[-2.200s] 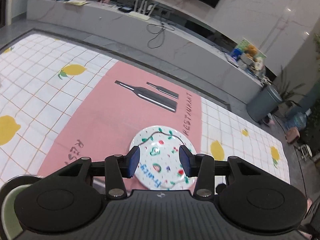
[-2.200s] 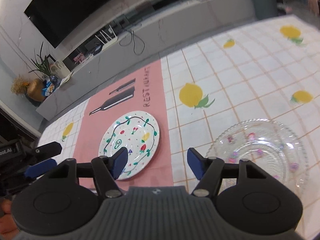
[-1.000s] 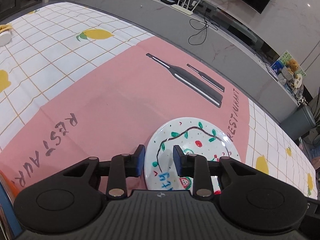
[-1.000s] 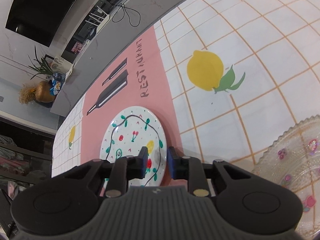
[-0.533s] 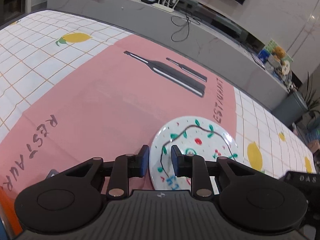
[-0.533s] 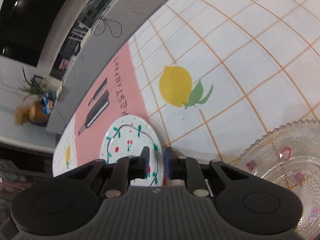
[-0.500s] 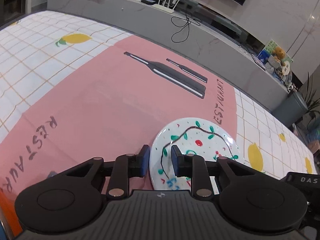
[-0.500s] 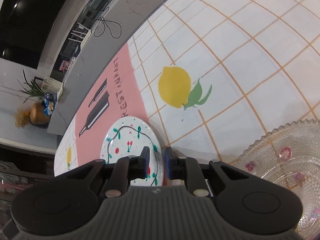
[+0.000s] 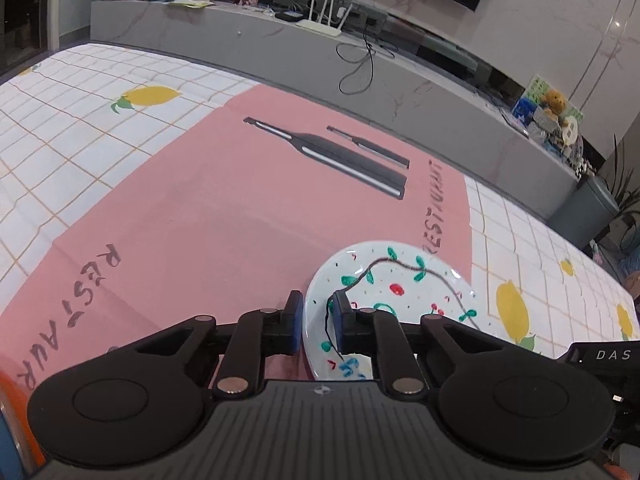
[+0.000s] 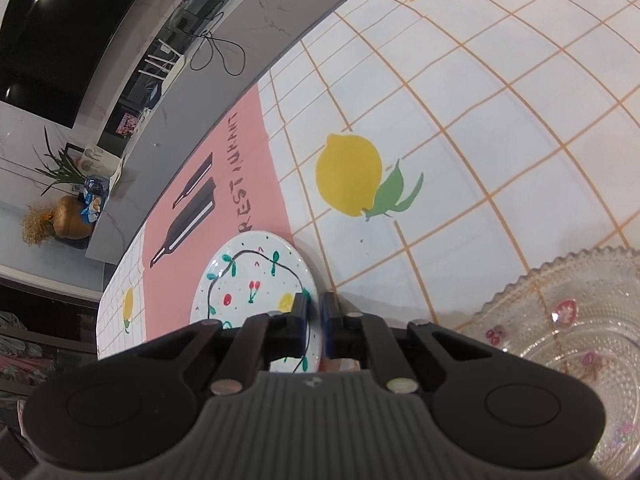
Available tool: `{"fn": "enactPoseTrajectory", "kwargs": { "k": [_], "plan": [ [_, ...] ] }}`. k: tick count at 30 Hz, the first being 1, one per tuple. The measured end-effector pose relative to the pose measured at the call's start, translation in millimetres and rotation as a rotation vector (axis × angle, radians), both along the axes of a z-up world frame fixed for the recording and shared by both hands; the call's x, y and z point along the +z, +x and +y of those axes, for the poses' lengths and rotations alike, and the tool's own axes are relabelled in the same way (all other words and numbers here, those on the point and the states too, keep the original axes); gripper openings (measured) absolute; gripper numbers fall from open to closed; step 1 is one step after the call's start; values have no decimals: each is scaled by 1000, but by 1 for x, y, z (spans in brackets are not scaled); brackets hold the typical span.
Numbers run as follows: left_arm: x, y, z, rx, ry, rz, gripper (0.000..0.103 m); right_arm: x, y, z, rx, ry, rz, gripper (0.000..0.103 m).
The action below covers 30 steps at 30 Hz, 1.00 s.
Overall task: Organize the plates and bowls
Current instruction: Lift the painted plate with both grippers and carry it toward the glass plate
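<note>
We grip the painted plate (image 9: pixel 394 292) with both the left gripper (image 9: pixel 316 322) and right gripper (image 10: pixel 314 316), lifted slightly; the glass bowl (image 10: pixel 560 344) awaits, stacking not yet done.

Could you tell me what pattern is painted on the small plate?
The plate is white with a dark vine, green leaves and red cherries; clearest in the right wrist view.

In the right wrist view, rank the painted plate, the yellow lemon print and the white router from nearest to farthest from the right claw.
1. Painted plate: its rim sits between the fingers of the right claw.
2. Lemon print: ahead on the tablecloth, slightly right.
3. Router: far off on the grey shelf, upper left.
</note>
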State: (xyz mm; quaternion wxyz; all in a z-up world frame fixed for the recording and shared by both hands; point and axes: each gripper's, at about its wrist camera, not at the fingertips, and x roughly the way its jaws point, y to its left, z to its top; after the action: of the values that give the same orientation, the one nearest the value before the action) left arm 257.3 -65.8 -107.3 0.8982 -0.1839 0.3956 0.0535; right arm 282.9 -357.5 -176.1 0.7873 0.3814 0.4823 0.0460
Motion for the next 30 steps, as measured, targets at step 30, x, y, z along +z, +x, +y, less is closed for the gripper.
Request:
{"fn": "enactPoseTrajectory", "kwargs": {
  "k": [30],
  "plan": [
    [70, -96, 1, -70, -98, -109, 12, 44, -127, -39, -13, 144, -116, 4]
  ]
}}
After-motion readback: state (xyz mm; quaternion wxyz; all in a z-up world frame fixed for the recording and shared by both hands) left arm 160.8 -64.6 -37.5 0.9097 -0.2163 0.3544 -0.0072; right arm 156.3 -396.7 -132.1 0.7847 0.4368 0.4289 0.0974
